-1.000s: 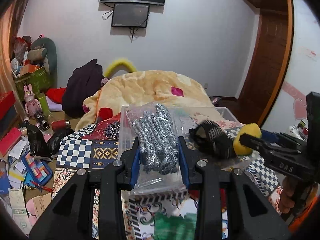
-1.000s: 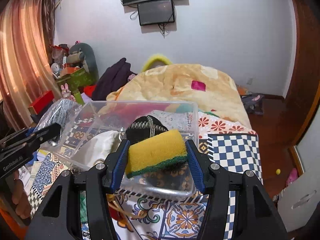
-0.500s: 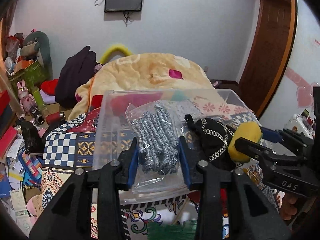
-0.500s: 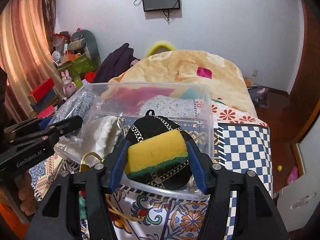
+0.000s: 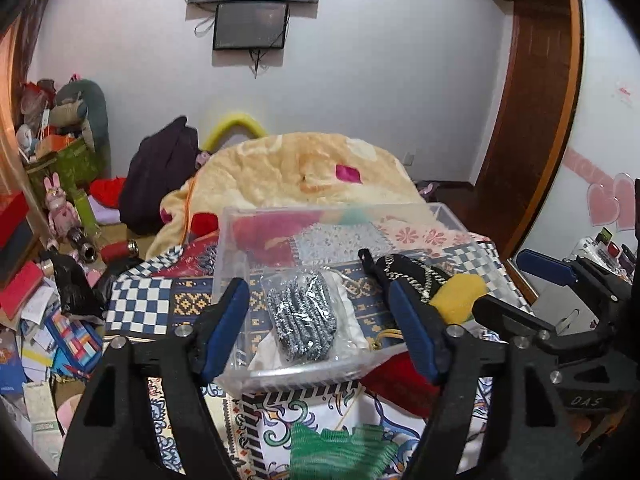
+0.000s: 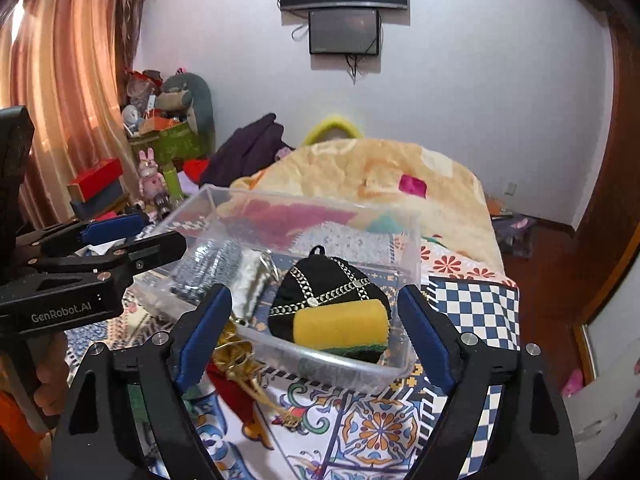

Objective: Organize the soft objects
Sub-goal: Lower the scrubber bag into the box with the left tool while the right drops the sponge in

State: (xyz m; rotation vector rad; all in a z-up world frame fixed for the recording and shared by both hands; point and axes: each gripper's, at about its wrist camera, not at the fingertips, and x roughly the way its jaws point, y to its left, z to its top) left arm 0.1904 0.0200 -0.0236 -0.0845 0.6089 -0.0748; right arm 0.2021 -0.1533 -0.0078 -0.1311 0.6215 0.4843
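A clear plastic bin point(image 5: 232, 240) point(image 6: 412, 280) stands on the patterned bedspread. In it lie a clear bag of silver scrubbers point(image 5: 302, 316) point(image 6: 208, 264), a white cloth point(image 5: 352, 320), a black pouch with chain trim point(image 6: 328, 288) point(image 5: 404, 272) and a yellow-green sponge point(image 6: 340, 326) point(image 5: 460, 296). My left gripper point(image 5: 320, 332) is open and empty above the scrubber bag. My right gripper point(image 6: 316, 332) is open and empty just behind the sponge. Each gripper shows at the edge of the other's view.
A green mesh piece point(image 5: 340, 452) and a red and gold item point(image 6: 240, 368) lie on the bedspread in front of the bin. A peach blanket point(image 5: 304, 172) is heaped behind it. The floor at left is littered with toys and papers point(image 5: 48, 300).
Both grippers have opened. The scrubber bag and the sponge were let go and now lie in the bin. Both grippers have drawn back slightly.
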